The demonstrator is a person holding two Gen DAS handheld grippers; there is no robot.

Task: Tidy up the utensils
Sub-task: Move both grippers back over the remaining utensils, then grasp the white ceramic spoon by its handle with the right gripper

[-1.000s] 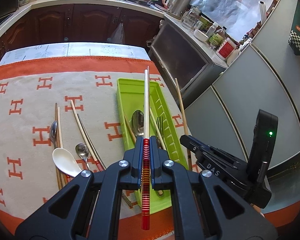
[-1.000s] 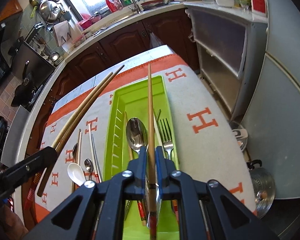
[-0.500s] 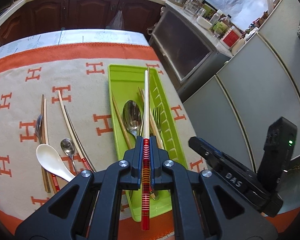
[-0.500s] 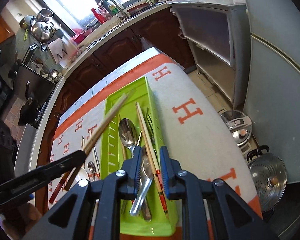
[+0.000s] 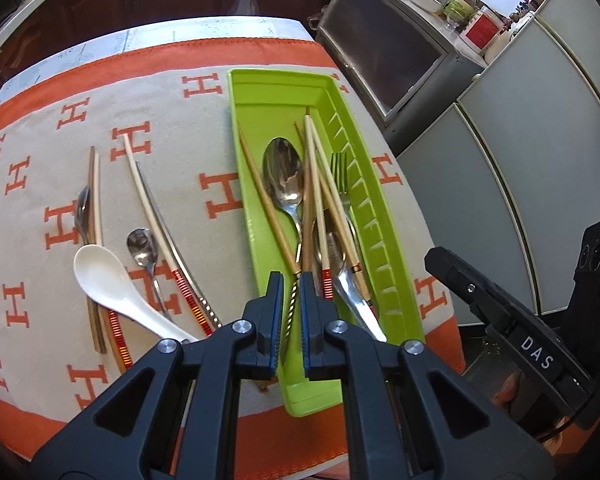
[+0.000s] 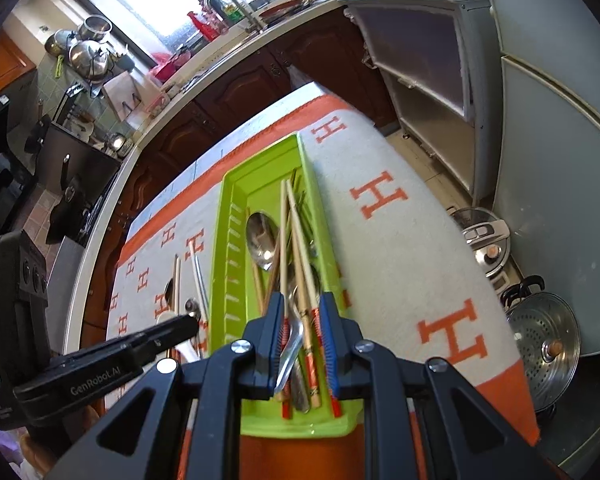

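What we cannot make out around the green tray

We lose the handle ends of the chopsticks (image 5: 314, 184) and large spoon (image 5: 283, 178) behind the left gripper (image 5: 289, 280); in the right wrist view the tray (image 6: 220, 256) near end sits under the right gripper (image 6: 300, 312), and the fork (image 6: 306, 216) there is motion-blurred. Bottle labels (image 5: 482, 28) on the counter are too small to read.

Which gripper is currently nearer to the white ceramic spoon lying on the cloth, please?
Left. The left gripper hovers by the green tray's near left wall, just right of the white spoon. The right gripper sits over the tray, farther away.
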